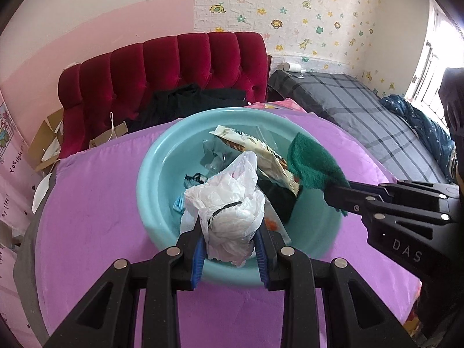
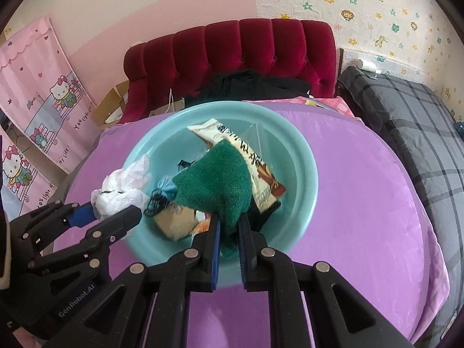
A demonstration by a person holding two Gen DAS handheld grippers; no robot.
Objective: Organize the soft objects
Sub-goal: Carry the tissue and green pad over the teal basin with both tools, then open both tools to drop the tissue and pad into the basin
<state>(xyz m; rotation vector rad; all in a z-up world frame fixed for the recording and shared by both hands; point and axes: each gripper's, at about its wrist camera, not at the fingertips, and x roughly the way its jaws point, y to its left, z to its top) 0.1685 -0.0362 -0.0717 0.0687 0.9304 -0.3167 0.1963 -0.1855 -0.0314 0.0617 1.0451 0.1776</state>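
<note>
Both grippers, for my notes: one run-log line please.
left gripper: shut on white plastic bag | right gripper: shut on green cloth | both above teal basin

Soft daylight pours in from the window, blown out white. Colours stay bright and shadows faint. Both fisheye views bend hard at their dark corners; the basin rim smears slightly.

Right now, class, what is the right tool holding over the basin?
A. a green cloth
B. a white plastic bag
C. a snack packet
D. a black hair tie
A: the right tool is shut on the green cloth above the basin; the left tool grips the white plastic bag.
</note>
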